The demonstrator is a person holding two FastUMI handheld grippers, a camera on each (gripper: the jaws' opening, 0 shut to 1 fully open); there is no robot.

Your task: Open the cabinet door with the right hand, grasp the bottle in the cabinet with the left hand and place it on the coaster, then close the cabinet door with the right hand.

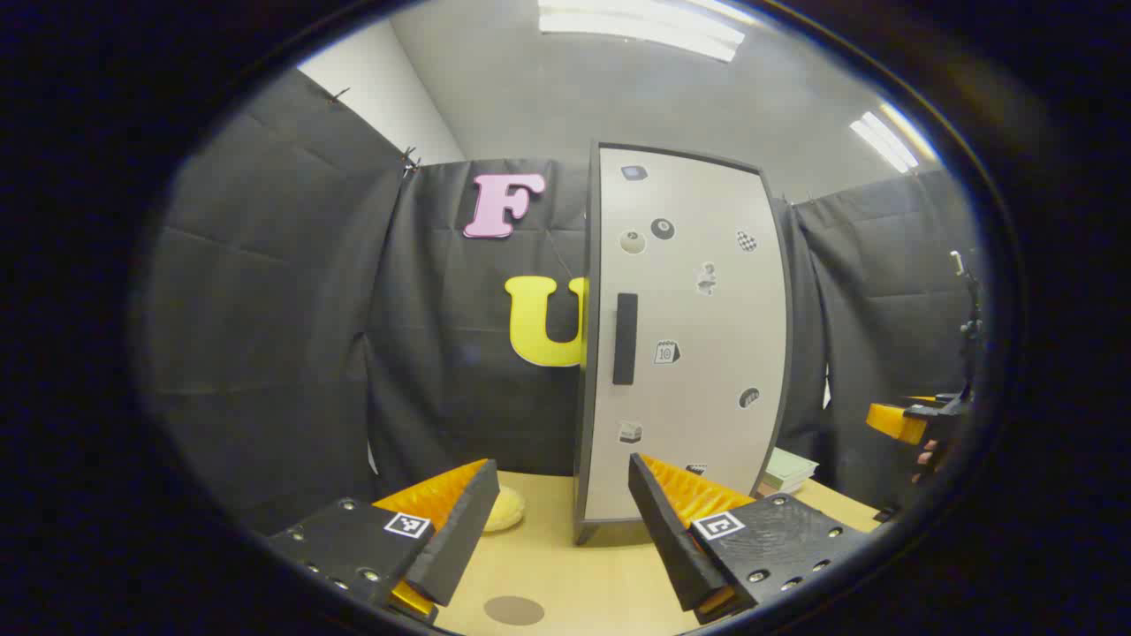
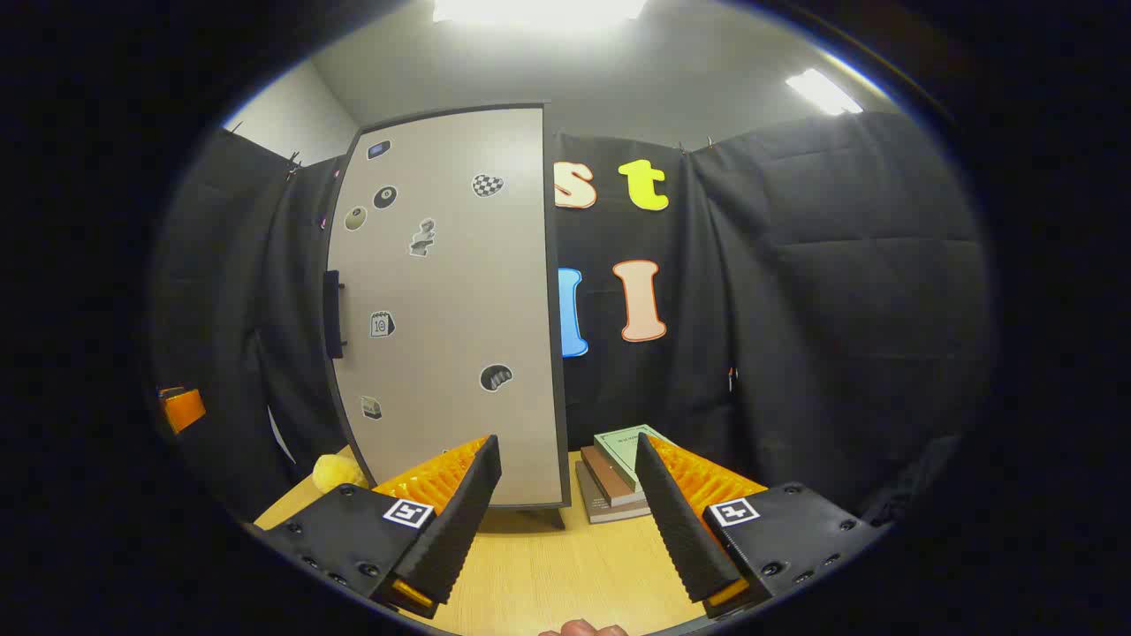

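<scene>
Nothing is done yet. The tall grey cabinet door with a black handle (image 1: pixel 680 336) stands closed ahead of the released left tongs (image 1: pixel 561 530). The right tongs (image 2: pixel 565 521) gape empty. The round brown coaster (image 1: pixel 513 609) lies on the wooden bench (image 1: pixel 565 565) just below the left tongs; the bottle is hidden.

- Illumination: bright, even light from rectangular white ceiling light panels (image 1: pixel 641 26), (image 2: pixel 539 9); both panels overexpose to glare.
- Shadows: soft and short beneath the tall pale-grey cabinet door with a dark frame (image 1: pixel 685 336), (image 2: pixel 451 300).
- Distortion: strong fisheye curvature bows the door's straight edges.
- Focus: sharp centrally; the periphery softens and darkens.
</scene>
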